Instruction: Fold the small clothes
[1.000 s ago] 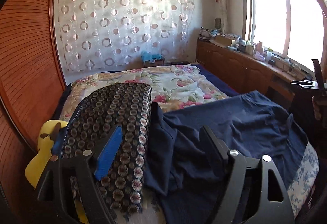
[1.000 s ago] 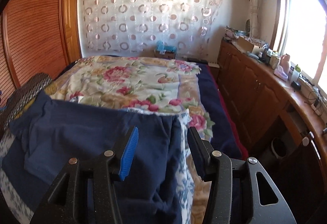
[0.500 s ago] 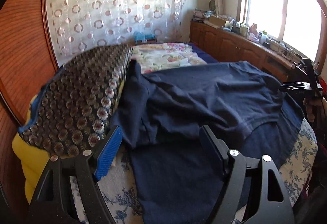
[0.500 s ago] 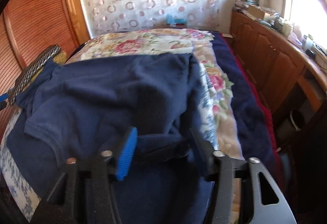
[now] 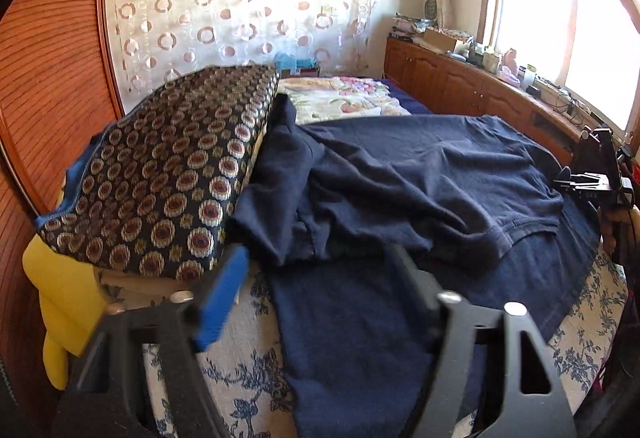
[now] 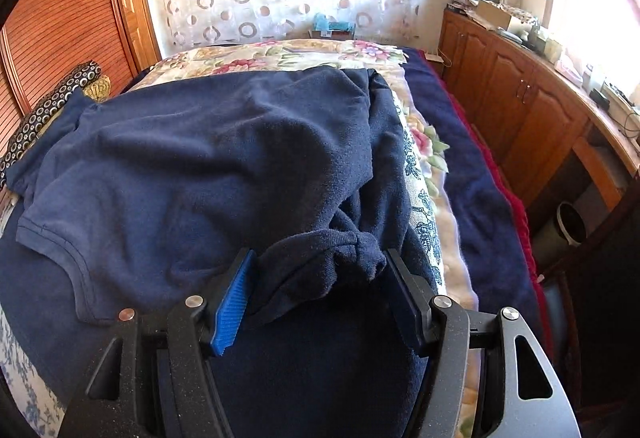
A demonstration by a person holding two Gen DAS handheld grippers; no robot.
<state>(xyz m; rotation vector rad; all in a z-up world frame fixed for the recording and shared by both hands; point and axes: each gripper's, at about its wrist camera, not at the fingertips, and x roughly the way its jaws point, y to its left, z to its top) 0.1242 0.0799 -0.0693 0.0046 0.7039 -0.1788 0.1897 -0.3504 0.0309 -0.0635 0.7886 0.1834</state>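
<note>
Shirt (image 6: 208,158) half-folded on bed (image 6: 432,206): my right claw (image 6: 316,278) wide round bunched sleeve, unpinched; left claw (image 5: 320,270) closing w/ hem between — grip both layers, pull evenly.

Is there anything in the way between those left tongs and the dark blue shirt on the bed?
Nothing visible is. The left tongs are closing right at the navy shirt, its near edge lying between the fingers with only the dark cloth underneath. The patterned cushion sits off to the side, against the shirt's sleeve, not in the path.
</note>
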